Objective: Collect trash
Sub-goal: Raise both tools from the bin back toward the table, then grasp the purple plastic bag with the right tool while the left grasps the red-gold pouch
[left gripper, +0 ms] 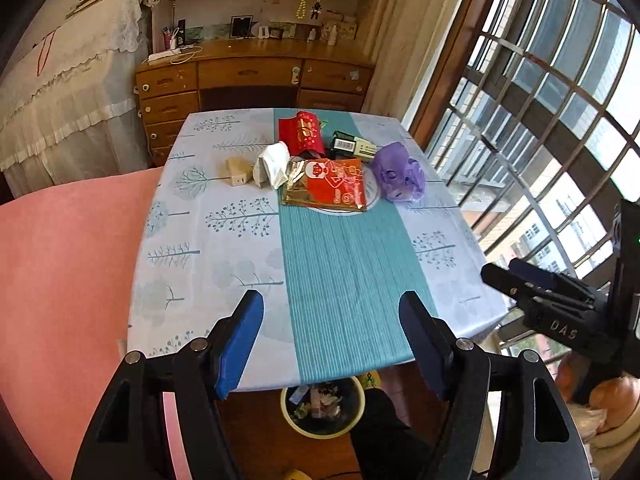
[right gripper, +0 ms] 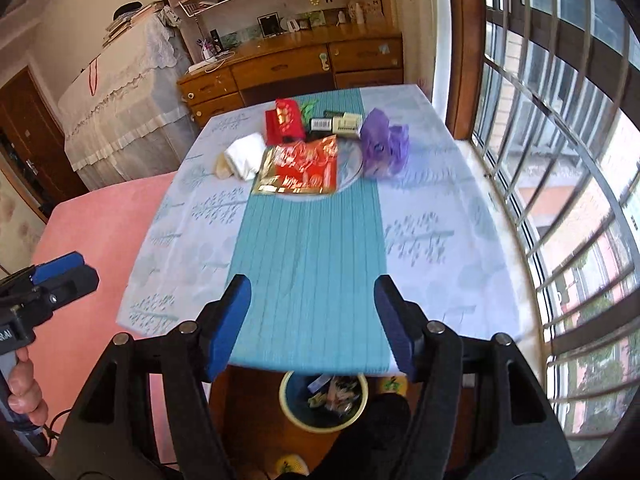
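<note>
Both claws, left [left gripper: 331,334] and right [right gripper: 312,320], gape empty at the near table [left gripper: 224,280] edge. The wrappers [left gripper: 325,186] lie far across it; a long reach risks sweeping them off, missing the bin [left gripper: 322,408] below.

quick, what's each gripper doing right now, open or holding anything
Left gripper: open, holding nothing, above the near table edge.
Right gripper: open, holding nothing, also at the near edge.
</note>
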Motion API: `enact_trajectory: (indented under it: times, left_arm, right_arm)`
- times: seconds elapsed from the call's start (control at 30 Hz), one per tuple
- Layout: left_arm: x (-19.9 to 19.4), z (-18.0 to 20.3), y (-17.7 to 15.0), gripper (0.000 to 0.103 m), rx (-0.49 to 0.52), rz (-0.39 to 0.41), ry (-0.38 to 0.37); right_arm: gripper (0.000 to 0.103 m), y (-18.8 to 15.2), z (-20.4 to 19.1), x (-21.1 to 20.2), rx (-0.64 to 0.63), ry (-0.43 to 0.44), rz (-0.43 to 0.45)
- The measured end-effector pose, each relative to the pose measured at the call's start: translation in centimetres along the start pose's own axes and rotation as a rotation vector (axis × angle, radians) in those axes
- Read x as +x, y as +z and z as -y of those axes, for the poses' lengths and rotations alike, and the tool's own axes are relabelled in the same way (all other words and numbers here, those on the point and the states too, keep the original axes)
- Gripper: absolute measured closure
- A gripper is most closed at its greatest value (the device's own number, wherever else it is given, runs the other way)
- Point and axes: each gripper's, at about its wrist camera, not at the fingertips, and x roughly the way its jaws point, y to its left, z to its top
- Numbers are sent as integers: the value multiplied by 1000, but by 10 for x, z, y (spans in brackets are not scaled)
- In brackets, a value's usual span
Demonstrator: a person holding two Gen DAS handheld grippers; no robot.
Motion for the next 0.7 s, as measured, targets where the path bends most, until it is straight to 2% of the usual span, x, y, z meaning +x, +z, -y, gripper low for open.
enact_trajectory:
  times: [0.13, 0.27, 0.4, 0.5, 0.7]
  left_arm:
    - [51, 11, 45, 32, -61, -8, 46]
    - [111, 22, 91, 31, -187, -92, 43]
    - [164, 37, 133, 31, -238, -107, 93]
    - [203, 41, 156, 31, -289, -134, 135]
    - [262, 26, 175, 32, -395, -198, 183]
  right_arm:
    - [34, 60, 33, 50, -62, 5, -6]
    - [32, 121, 67, 114, -128, -13, -72]
    - [31, 174, 94, 183, -251, -56, -117]
    - [31, 197, 108, 232, -300, -54, -167]
    - [30, 211, 114, 321, -364, -36, -273]
